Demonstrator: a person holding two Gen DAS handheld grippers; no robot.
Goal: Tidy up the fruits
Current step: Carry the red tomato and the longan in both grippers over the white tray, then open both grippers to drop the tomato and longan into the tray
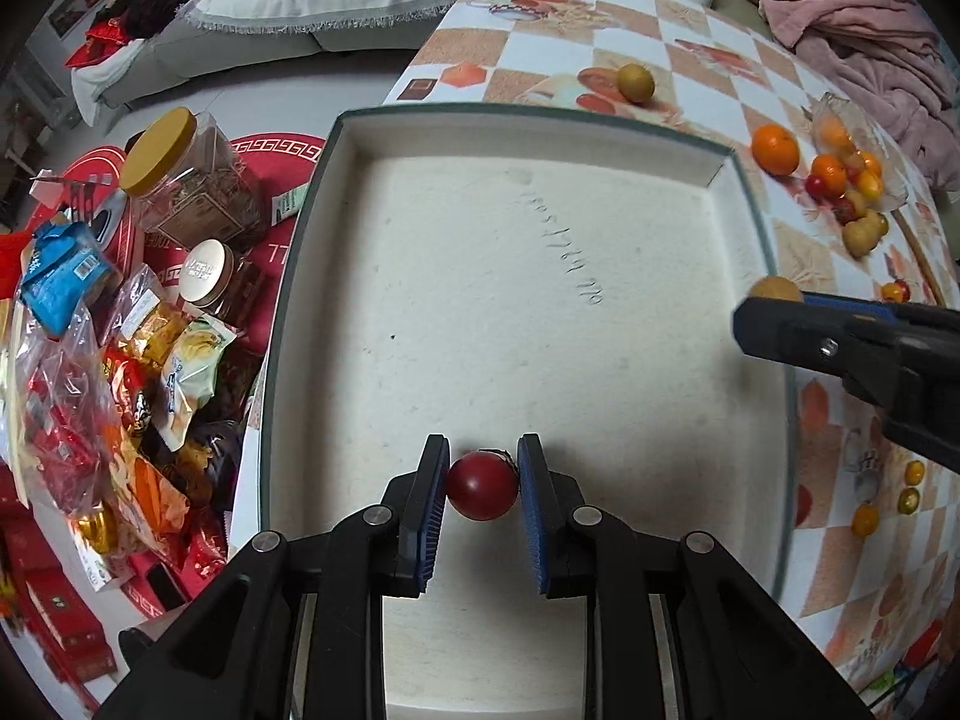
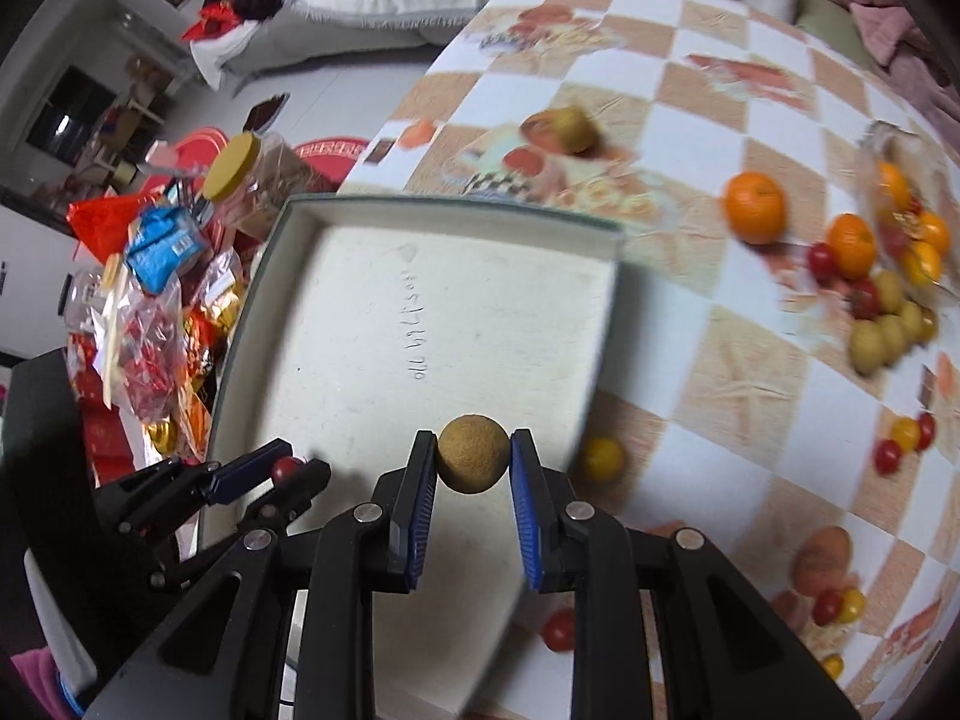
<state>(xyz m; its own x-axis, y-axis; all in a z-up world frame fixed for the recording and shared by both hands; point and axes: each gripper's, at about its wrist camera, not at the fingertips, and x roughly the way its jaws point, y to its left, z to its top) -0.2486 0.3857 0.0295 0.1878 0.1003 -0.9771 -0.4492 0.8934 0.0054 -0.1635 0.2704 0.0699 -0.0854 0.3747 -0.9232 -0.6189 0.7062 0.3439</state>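
- Two grippers, each loaded. The left gripper (image 1: pixel 483 480) is clamped on a red cherry tomato (image 1: pixel 482 485), blue pads pressing both flanks; it points steeply down over the near part of the white tray (image 1: pixel 708 192).
- The right gripper (image 2: pixel 472 461) pinches a round tan-brown fruit (image 2: pixel 471 453), rough-skinned, likely a longan. It hangs over the tray's right edge, not yet clearly inside.
- Step in hand, as I judge it: carrying picked fruit to the tray for sorting. The tray floor shows nothing lying on it, so the task looks barely begun.
- Next move calls for lowering each fruit close to the tray floor before letting go. Both are round and will roll on that flat bottom; the rim should stop them.
- The right gripper needs to come further in over the rim first, or the fruit may land on the checked tablecloth (image 2: pixel 744 360).
- Outward: a loose heap to the right holds an orange (image 2: pixel 755 207), a second orange (image 2: pixel 851 243) and pale yellow-green fruits (image 2: pixel 882 333); the right view is blurred there, so the count is uncertain.
- More cherry tomatoes lie scattered near the table's front edge (image 2: pixel 888 456). One brown fruit (image 1: pixel 635 83) sits alone beyond the tray.
- Left of the tray, snack bags (image 1: pixel 90 396) and a yellow-lidded jar (image 1: pixel 159 150) crowd the space; they are off the drop path.
- The two grippers work near each other over one tray; I see a collision risk if both descend together.
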